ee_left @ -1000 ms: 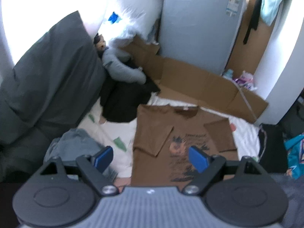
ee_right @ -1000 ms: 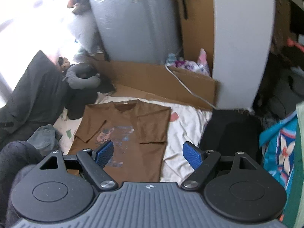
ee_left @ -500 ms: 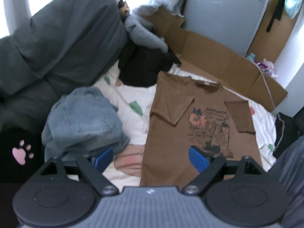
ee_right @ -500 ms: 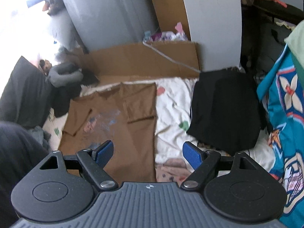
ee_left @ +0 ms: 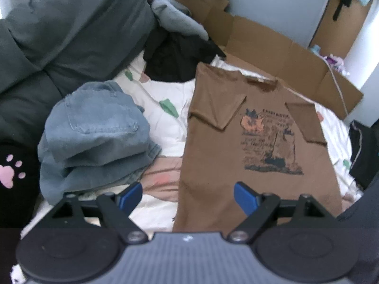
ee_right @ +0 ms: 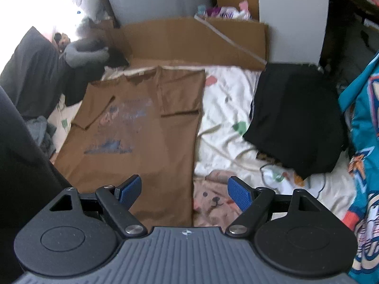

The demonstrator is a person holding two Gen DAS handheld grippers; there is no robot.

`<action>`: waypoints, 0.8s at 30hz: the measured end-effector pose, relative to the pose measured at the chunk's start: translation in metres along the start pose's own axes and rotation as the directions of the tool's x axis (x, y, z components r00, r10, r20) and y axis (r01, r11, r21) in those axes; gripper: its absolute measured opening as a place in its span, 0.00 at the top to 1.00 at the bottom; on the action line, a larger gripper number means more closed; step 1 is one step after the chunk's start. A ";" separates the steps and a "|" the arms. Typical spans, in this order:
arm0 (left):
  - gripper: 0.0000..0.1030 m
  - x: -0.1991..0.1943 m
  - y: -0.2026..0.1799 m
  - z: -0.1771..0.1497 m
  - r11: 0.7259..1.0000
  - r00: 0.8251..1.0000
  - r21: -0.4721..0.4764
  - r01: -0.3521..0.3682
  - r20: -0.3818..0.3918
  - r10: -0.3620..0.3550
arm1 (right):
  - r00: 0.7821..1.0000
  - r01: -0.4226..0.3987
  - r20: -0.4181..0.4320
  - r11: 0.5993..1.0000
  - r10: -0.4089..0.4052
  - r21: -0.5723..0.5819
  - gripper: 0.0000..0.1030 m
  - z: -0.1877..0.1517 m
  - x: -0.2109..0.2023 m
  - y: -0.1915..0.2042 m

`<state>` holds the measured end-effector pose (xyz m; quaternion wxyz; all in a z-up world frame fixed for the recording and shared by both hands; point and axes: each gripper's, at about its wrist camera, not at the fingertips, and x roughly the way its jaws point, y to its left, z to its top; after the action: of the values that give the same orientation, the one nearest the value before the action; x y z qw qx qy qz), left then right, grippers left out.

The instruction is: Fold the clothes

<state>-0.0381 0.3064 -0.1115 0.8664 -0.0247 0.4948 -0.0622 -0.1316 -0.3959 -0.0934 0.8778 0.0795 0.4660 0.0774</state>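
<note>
Because the brown T-shirt (ee_left: 255, 142) is lying flat with both sleeves already folded in, the left gripper (ee_left: 188, 195) and right gripper (ee_right: 184, 190) are hovering wide and empty over its hem corners, apparently readying the lengthwise fold.

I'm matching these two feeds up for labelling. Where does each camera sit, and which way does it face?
Left wrist: sits on the left tongs, aimed steeply down at the near left hem corner of the brown T-shirt and the blue jeans heap beside it; only its open blue-padded fingers show.
Right wrist: sits on the right tongs, aimed down at the shirt's near right hem corner and the folded black garment; open fingers and a dark sleeve at left show.
Shared: the shirt, patterned sheet, cardboard.
</note>
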 end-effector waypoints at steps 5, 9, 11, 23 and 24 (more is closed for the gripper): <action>0.20 0.033 0.012 -0.016 0.999 0.996 -0.035 -0.030 -0.084 0.027 | 0.998 -0.014 -0.057 1.000 0.015 0.019 0.21 -0.020 0.045 -0.006; 0.26 0.054 0.023 -0.026 0.997 0.988 -0.042 -0.060 -0.147 0.054 | 0.992 -0.048 -0.117 0.998 0.052 0.036 0.35 -0.040 0.079 -0.011; 0.27 0.064 0.027 -0.031 0.996 0.984 -0.051 -0.071 -0.169 0.061 | 0.987 -0.056 -0.148 0.997 0.062 0.044 0.39 -0.051 0.098 -0.014; 0.30 0.108 0.013 -0.052 0.994 0.960 -0.050 -0.094 -0.270 0.077 | 0.952 -0.049 -0.297 0.995 0.073 0.087 0.71 -0.102 0.177 -0.025; 0.30 0.109 0.011 -0.053 0.994 0.958 -0.046 -0.094 -0.275 0.078 | 0.949 -0.048 -0.306 0.995 0.074 0.093 0.71 -0.104 0.180 -0.026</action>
<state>-0.0277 0.3043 -0.2329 0.7908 -0.0196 0.6117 -0.0127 -0.1168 -0.3763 -0.3020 0.7872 0.1178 0.5976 0.0961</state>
